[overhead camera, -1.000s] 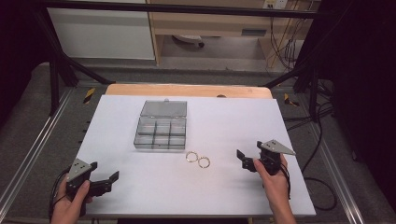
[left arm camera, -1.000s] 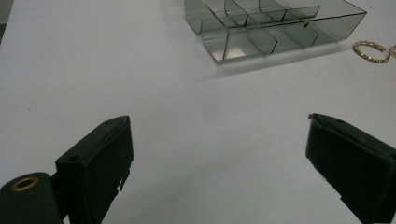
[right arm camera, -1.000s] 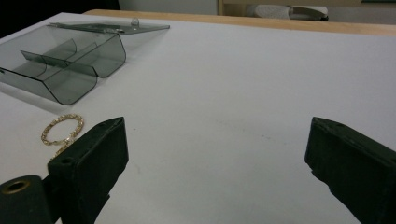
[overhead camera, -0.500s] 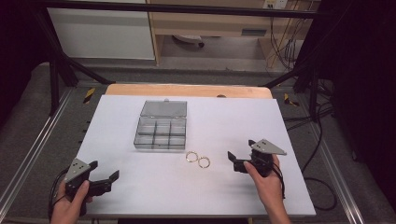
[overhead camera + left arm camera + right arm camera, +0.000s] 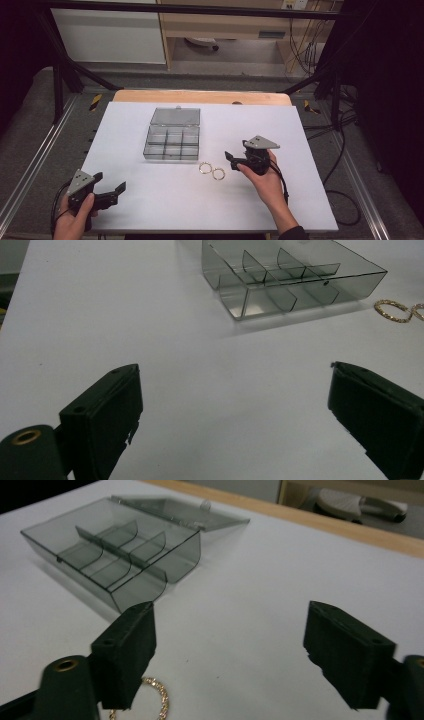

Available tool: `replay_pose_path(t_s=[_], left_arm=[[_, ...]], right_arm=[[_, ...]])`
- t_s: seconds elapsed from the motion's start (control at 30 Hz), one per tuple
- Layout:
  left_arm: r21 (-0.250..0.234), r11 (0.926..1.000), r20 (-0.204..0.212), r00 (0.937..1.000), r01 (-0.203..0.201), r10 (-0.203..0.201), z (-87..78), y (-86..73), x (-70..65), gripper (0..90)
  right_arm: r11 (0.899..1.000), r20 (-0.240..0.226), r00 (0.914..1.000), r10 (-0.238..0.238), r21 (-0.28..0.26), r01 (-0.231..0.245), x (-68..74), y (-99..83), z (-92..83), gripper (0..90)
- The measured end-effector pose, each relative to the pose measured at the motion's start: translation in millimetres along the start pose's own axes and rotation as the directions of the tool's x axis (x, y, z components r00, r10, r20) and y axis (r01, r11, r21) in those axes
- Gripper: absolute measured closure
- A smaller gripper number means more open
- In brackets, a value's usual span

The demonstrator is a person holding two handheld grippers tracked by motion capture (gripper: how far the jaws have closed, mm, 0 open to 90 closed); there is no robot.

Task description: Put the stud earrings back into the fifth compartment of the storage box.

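Smoky clear compartment box sits lid-open on the white table, and everything hangs off that box; its lid lies flat behind it, toward the wooden edge; the divided compartments look empty from the high view. Just off the box's near right corner, two gold rings lie side by side, touching or nearly so. The right gripper is right of the box and just beside the rings, jaws spread wide, nothing between them; in the right gripper view one ring peeks out beside the left-hand jaw. The left gripper sits well apart, off the box's near left corner, jaws wide too, gripping nothing; the left gripper view catches the box ahead.
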State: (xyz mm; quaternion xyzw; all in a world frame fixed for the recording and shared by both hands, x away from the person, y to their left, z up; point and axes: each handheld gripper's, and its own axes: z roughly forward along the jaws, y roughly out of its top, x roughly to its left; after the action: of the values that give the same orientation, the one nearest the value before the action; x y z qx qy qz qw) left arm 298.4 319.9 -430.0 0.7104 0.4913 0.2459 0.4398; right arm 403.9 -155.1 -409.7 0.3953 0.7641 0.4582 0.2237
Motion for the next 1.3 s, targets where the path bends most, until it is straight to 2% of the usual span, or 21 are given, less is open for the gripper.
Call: replay_pose_path(t_s=[0.03,0.07,0.1,0.13,0.2,0.27,0.33,0.37,0.4,0.47,0.77,0.8,1.1,1.23,1.3], left_arm=[[0.0,1.0,0.001,1.0,-0.001,0.001,-0.1,0.1,-0.1,7.4],[0.001,1.0,0.003,1.0,-0.001,0.001,-0.2,0.1,-0.4,7.4],[0.002,1.0,0.003,1.0,-0.003,0.003,-0.2,0.2,-0.5,7.4],[0.003,1.0,0.006,1.0,-0.002,0.002,0.0,0.2,-1.0,7.4],[0.006,1.0,0.006,1.0,-0.008,0.008,-0.1,0.3,-1.6,7.5],[0.005,0.9999,0.01,0.9999,-0.013,0.013,-0.3,0.4,-2.1,7.5],[0.007,0.9999,0.011,0.9999,-0.012,0.012,0.0,0.5,-2.4,7.5],[0.011,0.9998,0.012,0.9998,-0.016,0.016,0.4,0.5,-2.2,7.5],[0.014,0.9998,0.012,0.9998,-0.016,0.016,1.1,0.4,-2.3,7.5],[0.019,0.9997,0.014,0.9998,-0.017,0.016,1.8,0.4,-2.5,7.6],[0.025,0.9996,0.013,0.9998,-0.013,0.013,2.0,-0.5,-1.9,7.7],[0.025,0.9996,0.014,0.9998,-0.013,0.012,1.9,-0.3,-2.0,7.8],[0.035,0.9992,0.021,0.9996,-0.019,0.018,3.1,-0.8,-3.5,7.8],[0.04,0.9989,0.024,0.9994,-0.026,0.025,4.6,-0.2,-4.2,8.0],[0.042,0.9987,0.026,0.9993,-0.029,0.028,4.4,-0.7,-4.8,8.0]], right_arm=[[1.0,0.0,1.0,0.0,0.0,0.0,0.0,0.0,0.0,24.6],[0.999,-0.012,0.9999,-0.007,0.032,0.007,3.6,-4.0,4.2,30.2],[0.999,-0.012,0.9999,-0.007,0.032,0.007,3.6,-4.0,4.2,30.2],[0.999,-0.042,0.9991,0.009,0.044,-0.007,5.2,-8.1,7.1,36.4],[0.998,-0.052,0.9985,0.019,0.058,-0.016,6.0,-9.8,8.3,38.1],[0.995,-0.075,0.9971,0.018,0.094,-0.011,9.3,-16.8,13.7,46.1],[0.994,-0.076,0.997,0.019,0.105,-0.011,10.5,-18.2,14.9,47.7],[0.991,-0.085,0.9964,0.004,0.132,0.007,13.0,-21.6,18.8,51.9],[0.991,-0.085,0.9964,0.004,0.132,0.007,13.0,-21.6,18.8,51.9],[0.988,-0.092,0.9957,-0.015,0.154,0.029,15.0,-26.0,23.4,58.1],[0.985,-0.138,0.9902,-0.02,0.167,0.043,18.6,-28.8,27.7,71.4],[0.982,-0.146,0.9887,-0.035,0.176,0.06,20.6,-30.2,28.8,72.5],[0.975,-0.137,0.9889,-0.059,0.206,0.086,22.6,-36.3,34.7,76.4],[0.975,-0.129,0.9898,-0.06,0.204,0.086,22.5,-37.5,33.9,86.0],[0.975,-0.126,0.989,-0.078,0.199,0.102,23.5,-37.9,34.0,86.5]])
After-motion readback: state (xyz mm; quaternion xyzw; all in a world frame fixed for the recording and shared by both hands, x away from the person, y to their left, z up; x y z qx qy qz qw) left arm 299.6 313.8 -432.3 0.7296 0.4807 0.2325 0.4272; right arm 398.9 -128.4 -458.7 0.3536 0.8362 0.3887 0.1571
